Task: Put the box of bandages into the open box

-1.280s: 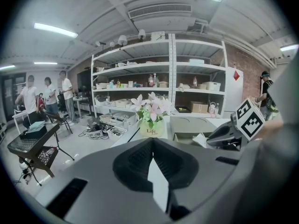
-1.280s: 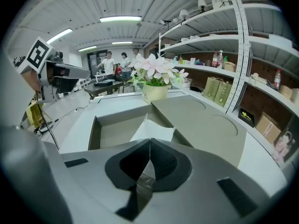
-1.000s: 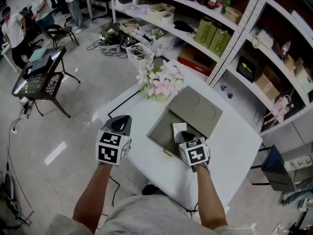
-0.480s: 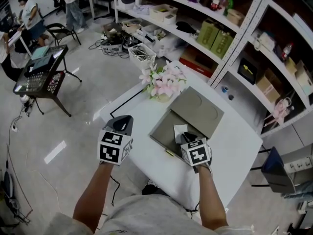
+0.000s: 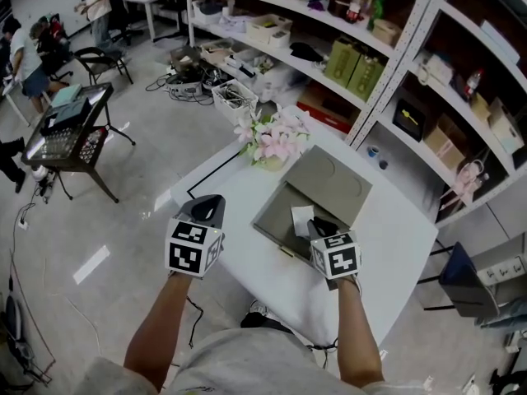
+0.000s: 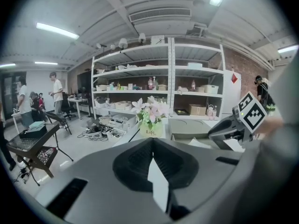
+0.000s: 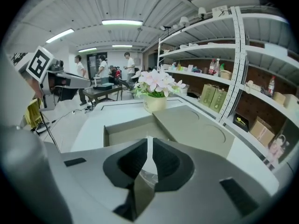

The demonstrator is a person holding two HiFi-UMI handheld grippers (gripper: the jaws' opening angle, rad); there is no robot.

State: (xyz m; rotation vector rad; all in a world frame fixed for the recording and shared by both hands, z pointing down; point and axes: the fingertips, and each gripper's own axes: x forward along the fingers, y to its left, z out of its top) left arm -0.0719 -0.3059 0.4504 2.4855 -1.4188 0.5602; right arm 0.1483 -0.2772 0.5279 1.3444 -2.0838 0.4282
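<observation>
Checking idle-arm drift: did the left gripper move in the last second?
No. The left gripper stays over the table's left edge, short of the open box.

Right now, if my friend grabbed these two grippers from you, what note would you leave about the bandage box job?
Left gripper: shut, empty, hanging left of the flat grey open box.
Right gripper: shut on the small white box of bandages, a thin white strip between its jaws, low over the grey box's inside.
Done: bandages brought to the open box.
Left: I cannot tell if they touch the bottom; lower, open the jaws, pull away.
</observation>
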